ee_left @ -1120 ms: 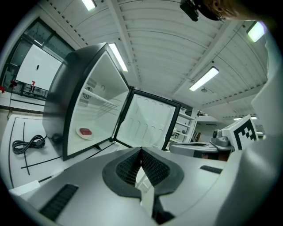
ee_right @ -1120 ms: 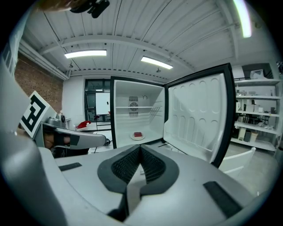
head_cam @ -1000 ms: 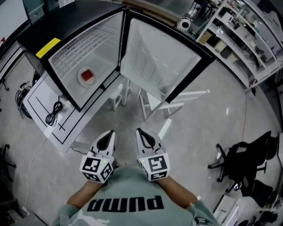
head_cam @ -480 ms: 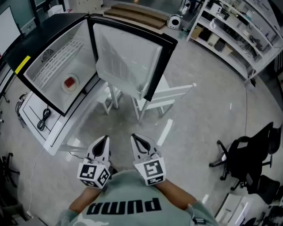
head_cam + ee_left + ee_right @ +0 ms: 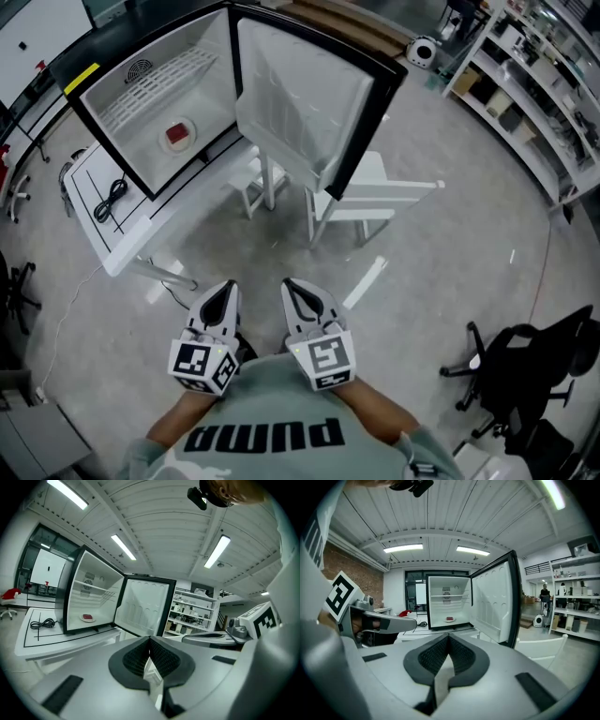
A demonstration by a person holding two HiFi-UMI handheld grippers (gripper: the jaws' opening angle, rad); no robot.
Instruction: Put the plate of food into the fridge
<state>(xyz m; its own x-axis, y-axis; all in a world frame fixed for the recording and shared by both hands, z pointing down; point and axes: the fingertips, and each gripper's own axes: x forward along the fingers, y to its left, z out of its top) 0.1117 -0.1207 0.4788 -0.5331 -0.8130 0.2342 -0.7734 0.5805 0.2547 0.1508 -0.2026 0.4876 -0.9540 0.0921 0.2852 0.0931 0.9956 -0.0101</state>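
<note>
The small fridge [image 5: 155,94] stands open on a white table [image 5: 131,239] at the upper left of the head view, its door [image 5: 300,103] swung wide to the right. A white plate with red food [image 5: 178,136] sits on the fridge floor; the plate [image 5: 87,617] shows in the left gripper view, and the plate [image 5: 450,619] in the right gripper view. My left gripper [image 5: 228,287] and right gripper [image 5: 291,285] are held side by side close to my chest, well short of the fridge. Both point toward it, shut and empty, as the left gripper [image 5: 150,639] and right gripper [image 5: 449,637] show close up.
A white chair [image 5: 366,202] stands on the floor below the open door. A black cable [image 5: 112,199] lies on the table beside the fridge. Storage shelves [image 5: 525,84] line the right wall, and a black office chair [image 5: 525,361] stands at the lower right.
The fridge has shifted in the head view, first to the left, then back up and right, and looks a little farther off. Both grippers stay shut, side by side at my chest.
</note>
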